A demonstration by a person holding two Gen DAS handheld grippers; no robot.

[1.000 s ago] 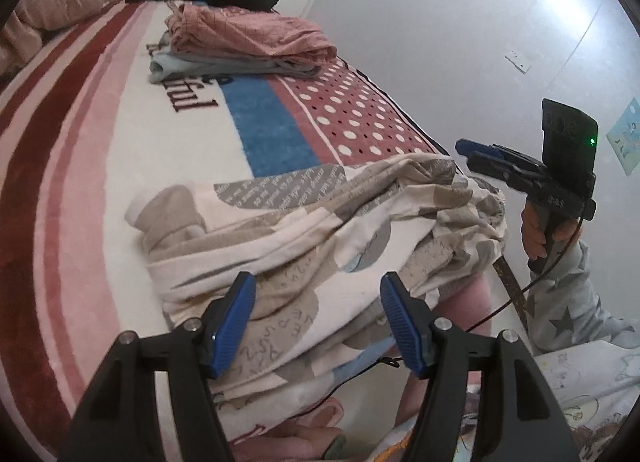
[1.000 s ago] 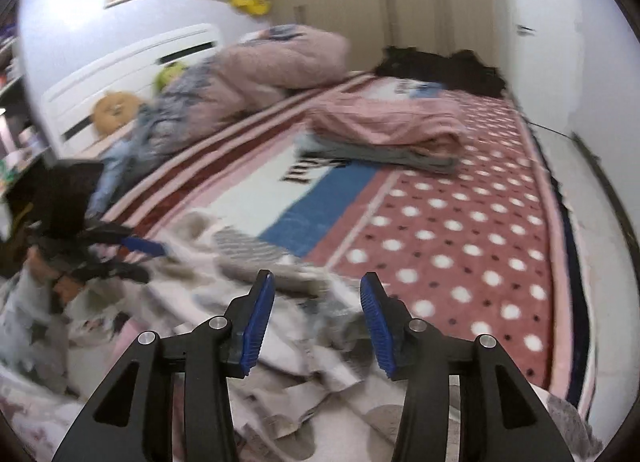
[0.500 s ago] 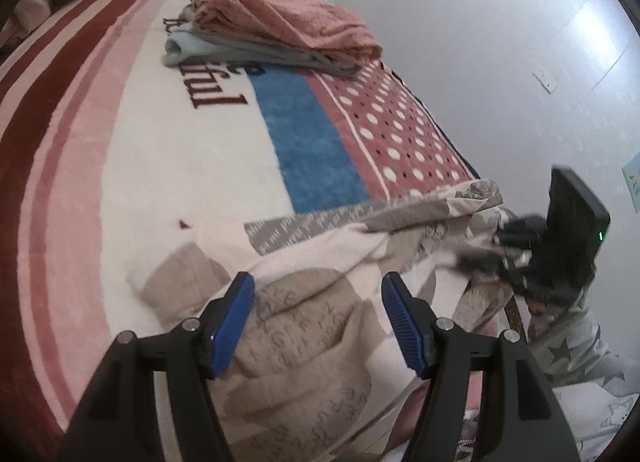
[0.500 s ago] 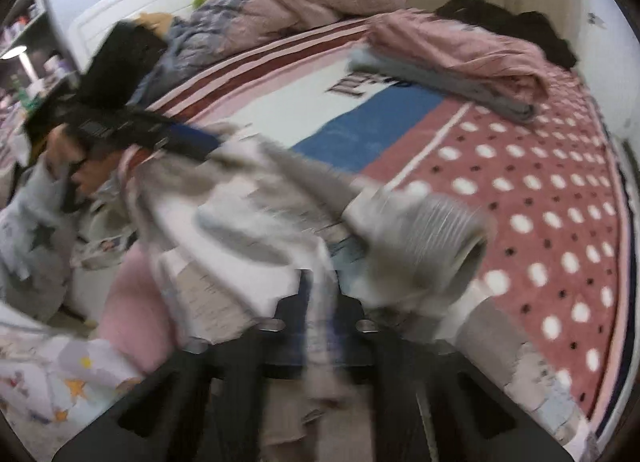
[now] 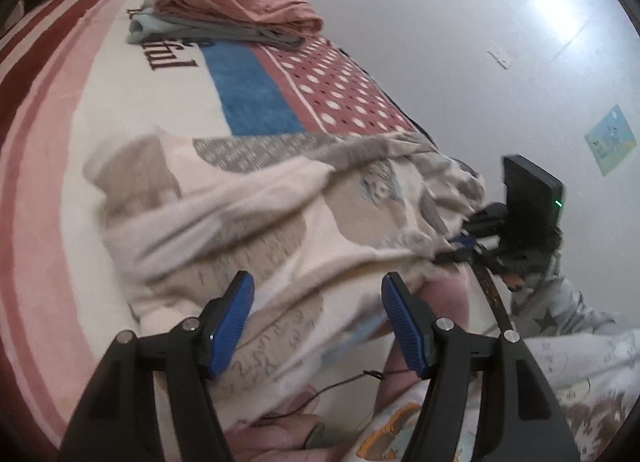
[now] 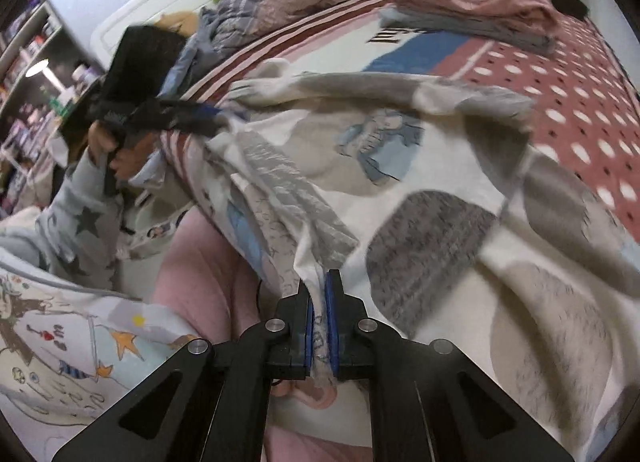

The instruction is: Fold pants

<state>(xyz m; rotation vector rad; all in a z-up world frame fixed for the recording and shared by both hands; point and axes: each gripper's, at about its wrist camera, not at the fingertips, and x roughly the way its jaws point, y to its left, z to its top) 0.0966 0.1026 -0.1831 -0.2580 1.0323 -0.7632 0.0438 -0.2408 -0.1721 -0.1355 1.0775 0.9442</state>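
Left gripper (image 5: pixel 316 314) gapes wide, empty, just above the near edge of the pants (image 5: pixel 256 218), which lie crumpled on the bed (image 5: pixel 52 190). Right gripper (image 6: pixel 319 314) is clamped on a pinch of their edge. Step, likely: spreading flat. Next: left takes an edge too, both pull taut.

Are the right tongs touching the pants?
Touching. The right wrist view shows the right tongs shut on a fold of the pants, cloth pinched between the blue pads.
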